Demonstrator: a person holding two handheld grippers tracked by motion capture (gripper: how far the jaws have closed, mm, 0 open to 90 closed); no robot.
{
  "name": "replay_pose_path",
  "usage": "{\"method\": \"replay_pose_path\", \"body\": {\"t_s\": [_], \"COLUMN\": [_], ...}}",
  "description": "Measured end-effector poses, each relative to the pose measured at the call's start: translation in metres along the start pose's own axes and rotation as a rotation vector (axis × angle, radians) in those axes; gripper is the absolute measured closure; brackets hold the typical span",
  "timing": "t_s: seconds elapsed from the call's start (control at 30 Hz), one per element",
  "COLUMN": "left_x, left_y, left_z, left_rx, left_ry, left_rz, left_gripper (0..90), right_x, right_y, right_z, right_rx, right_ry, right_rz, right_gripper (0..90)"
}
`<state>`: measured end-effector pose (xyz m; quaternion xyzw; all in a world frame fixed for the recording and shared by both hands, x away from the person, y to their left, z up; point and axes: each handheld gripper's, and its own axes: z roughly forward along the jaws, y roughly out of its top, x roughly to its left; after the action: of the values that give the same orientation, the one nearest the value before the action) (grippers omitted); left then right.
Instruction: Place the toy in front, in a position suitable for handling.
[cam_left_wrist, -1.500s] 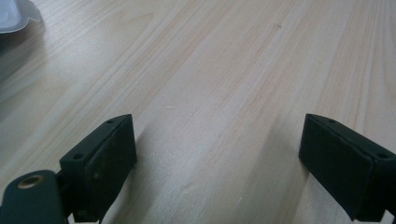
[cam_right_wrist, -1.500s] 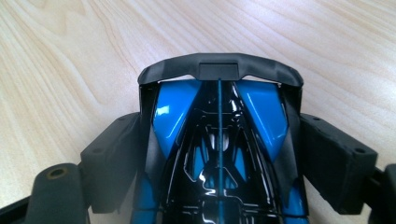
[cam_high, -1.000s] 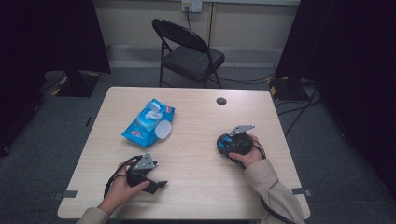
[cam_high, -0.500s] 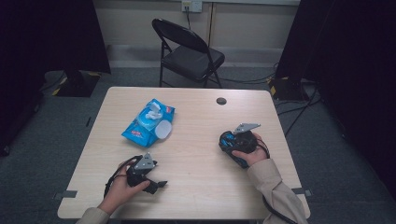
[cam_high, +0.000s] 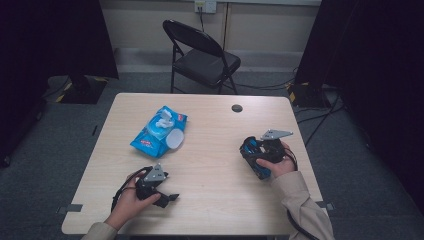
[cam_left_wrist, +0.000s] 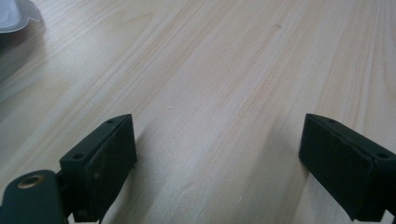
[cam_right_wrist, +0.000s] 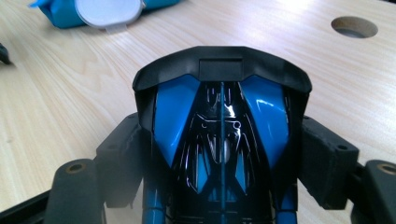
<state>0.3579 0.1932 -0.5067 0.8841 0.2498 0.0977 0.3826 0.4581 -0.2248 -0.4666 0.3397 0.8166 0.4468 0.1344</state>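
Note:
My right gripper (cam_high: 257, 160) is shut on a glossy blue and black toy car (cam_high: 251, 149) at the right side of the table, held a little above the top. In the right gripper view the jaws press on both flanks of the toy car (cam_right_wrist: 222, 116), whose black spoiler points away from me. At the table's front left my left gripper (cam_high: 169, 198) rests on the wood, jaws wide open. The left gripper view has bare wood between its fingers (cam_left_wrist: 100, 163).
A blue pack of wet wipes (cam_high: 159, 131) with its round white lid (cam_right_wrist: 109, 9) flipped open lies at the table's left middle. A cable hole (cam_high: 237, 108) sits near the far edge. Behind the table (cam_high: 210, 200) stands a black folding chair (cam_high: 205, 57).
The right gripper has risen a little and drifted to the right with the toy car in it. The left gripper has stayed where it was.

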Motion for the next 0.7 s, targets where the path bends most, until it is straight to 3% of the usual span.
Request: {"method": "replay_pose_path", "body": {"t_s": [0.47,0.7], "left_x": [0.000,0.000], "left_y": [0.000,0.000], "left_z": [0.000,0.000], "left_rx": [0.000,0.000], "left_ry": [0.000,0.000], "left_rz": [0.000,0.000], "left_gripper": [10.5,10.5], "right_x": [0.003,0.017], "right_y": [0.018,0.028], "right_z": [-0.021,-0.018], "right_rx": [-0.086,-0.091], "right_ry": [0.035,0.057], "right_rz": [0.007,-0.006], "right_gripper": [25.9,26.0]}}
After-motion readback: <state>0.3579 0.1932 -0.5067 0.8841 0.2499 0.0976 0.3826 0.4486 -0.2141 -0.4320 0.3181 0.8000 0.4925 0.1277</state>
